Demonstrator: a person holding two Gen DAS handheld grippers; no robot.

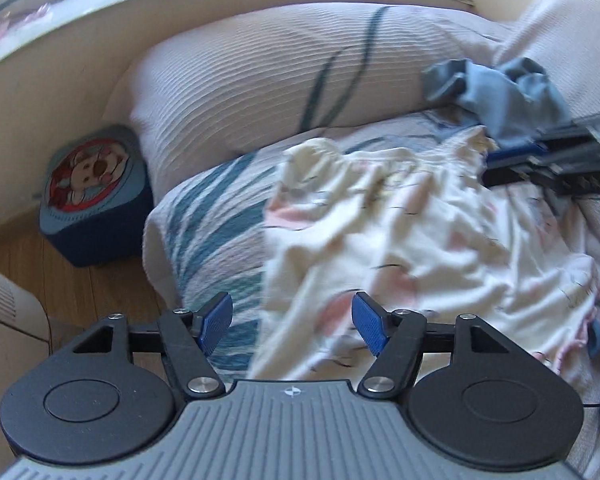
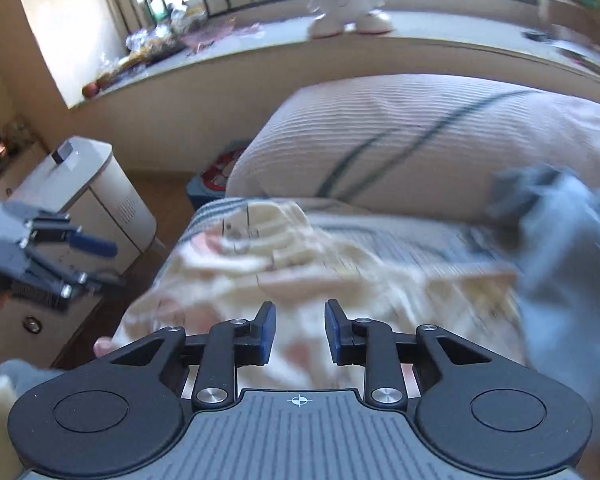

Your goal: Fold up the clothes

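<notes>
The cream printed garment (image 1: 400, 240) lies rumpled on the bed (image 1: 204, 216), a blue garment (image 1: 496, 92) bunched by the pillow (image 1: 260, 80). Both the left claw (image 1: 292, 326) and right claw (image 2: 300, 330) gape empty. A one-layer pinch could drag it off the edge (it overhangs). No containers visible.

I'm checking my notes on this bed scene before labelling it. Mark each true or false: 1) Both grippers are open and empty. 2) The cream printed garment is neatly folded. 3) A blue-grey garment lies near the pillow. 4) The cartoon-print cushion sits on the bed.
1) True: the left gripper and right gripper hold nothing.
2) False: the cream printed garment lies crumpled and unfolded.
3) True: the blue-grey garment rests against the pillow.
4) False: the cartoon-print cushion sits on the floor beside the bed.
</notes>
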